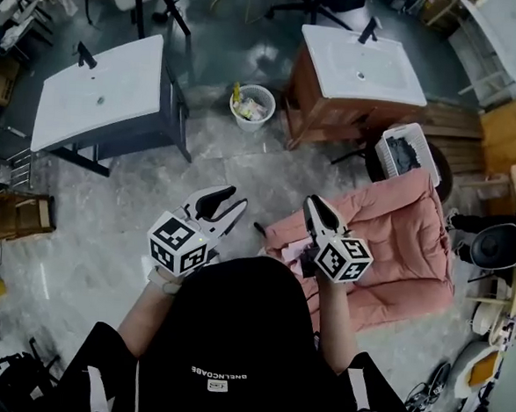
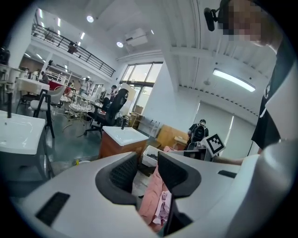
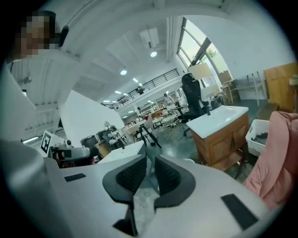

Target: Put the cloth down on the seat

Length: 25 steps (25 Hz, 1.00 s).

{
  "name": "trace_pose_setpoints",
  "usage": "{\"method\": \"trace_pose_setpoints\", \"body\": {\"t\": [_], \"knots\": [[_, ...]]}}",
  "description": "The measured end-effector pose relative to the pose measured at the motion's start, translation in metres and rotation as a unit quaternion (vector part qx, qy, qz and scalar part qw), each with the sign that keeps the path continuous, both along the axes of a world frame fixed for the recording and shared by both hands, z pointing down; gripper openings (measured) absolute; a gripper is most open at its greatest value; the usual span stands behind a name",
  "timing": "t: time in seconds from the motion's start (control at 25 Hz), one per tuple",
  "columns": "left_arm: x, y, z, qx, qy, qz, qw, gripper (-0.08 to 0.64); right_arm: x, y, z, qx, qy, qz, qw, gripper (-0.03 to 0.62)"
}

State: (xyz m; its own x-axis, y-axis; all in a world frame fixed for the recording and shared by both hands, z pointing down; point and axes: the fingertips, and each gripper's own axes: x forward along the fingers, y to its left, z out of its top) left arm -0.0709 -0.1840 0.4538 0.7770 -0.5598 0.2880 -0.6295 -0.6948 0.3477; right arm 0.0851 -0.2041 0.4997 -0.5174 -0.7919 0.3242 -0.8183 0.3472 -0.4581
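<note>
A pink quilted cloth lies spread over the seat at the right of the head view, a little rumpled at its near left corner. My right gripper hovers over that corner, its jaws drawn close together with nothing between them. The left gripper is raised to the left of the cloth, above bare floor, open and holding nothing. Between the left gripper's pads the left gripper view shows the pink cloth lower down. The right gripper points level across the room, with the cloth at the right edge.
A white washbasin on a dark stand stands at the back left, another on a wooden cabinet at the back right. Between them sits a white wastebasket. A white laundry basket is behind the seat, a black chair to its right.
</note>
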Motion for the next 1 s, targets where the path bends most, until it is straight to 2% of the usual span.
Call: {"method": "trace_pose_setpoints", "body": {"t": [0.2,0.44,0.76,1.0], "knots": [[-0.033,0.002,-0.013,0.012,0.008,-0.037,0.9992,0.130,-0.051,-0.001,-0.046,0.059,-0.009,-0.050,0.997,0.053],[-0.062,0.007,-0.026,0.025,0.007,-0.074,0.9969,0.130,-0.107,0.009,-0.081,0.104,-0.028,-0.116,0.987,0.051],[-0.103,0.013,-0.050,0.044,0.013,-0.117,0.9921,0.130,-0.180,0.023,-0.112,0.140,-0.030,-0.205,0.968,0.049],[-0.123,0.021,-0.057,0.052,0.012,-0.143,0.9883,0.126,-0.205,0.026,-0.121,0.150,-0.037,-0.236,0.959,0.049]]}}
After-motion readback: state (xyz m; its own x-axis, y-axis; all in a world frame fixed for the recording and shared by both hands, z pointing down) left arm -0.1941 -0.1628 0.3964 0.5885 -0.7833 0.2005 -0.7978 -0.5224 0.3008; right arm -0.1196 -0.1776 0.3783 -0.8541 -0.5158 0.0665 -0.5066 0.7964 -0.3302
